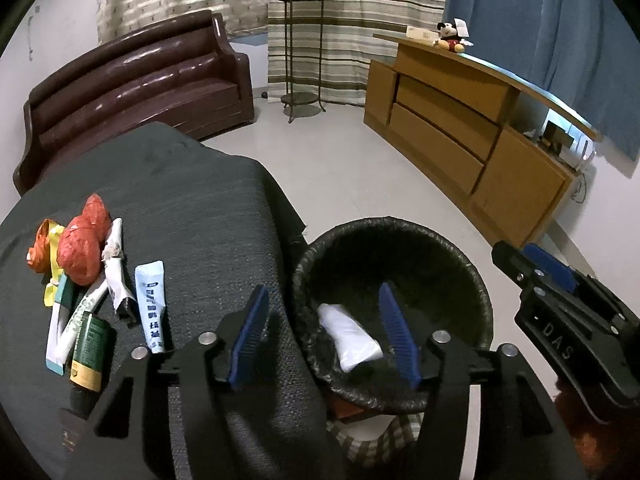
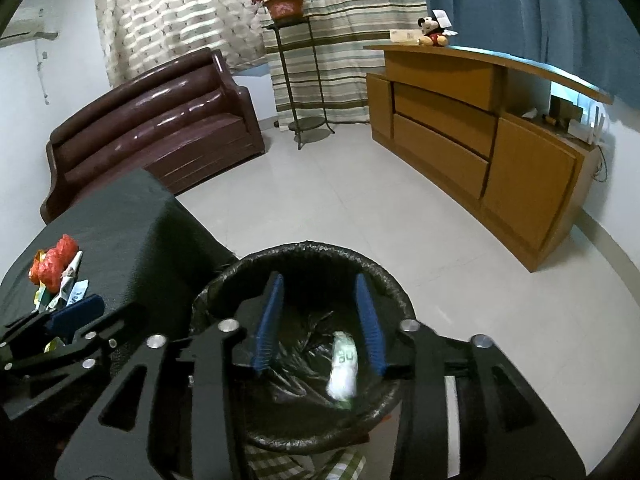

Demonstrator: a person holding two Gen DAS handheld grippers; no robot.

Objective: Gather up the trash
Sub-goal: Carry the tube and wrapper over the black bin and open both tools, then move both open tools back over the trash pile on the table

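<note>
Right wrist view: the right claw point(image 2: 320, 320) gapes wide and empty over the black-lined bin point(image 2: 224, 280), a white wrapper point(image 2: 343, 364) lying inside below its fingers. Left claw point(image 1: 324, 336) is wide too, straddling the bench point(image 1: 192, 200) edge; the trash pile point(image 1: 92, 280) sits left of it

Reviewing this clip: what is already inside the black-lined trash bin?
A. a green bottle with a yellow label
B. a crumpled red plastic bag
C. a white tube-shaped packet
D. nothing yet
C. A white tube-shaped packet lies on the liner inside the black-lined round trash bin, also seen in the right wrist view, while the crumpled red plastic bag and the green bottle with a yellow label sit on the dark grey cloth-covered table.
</note>
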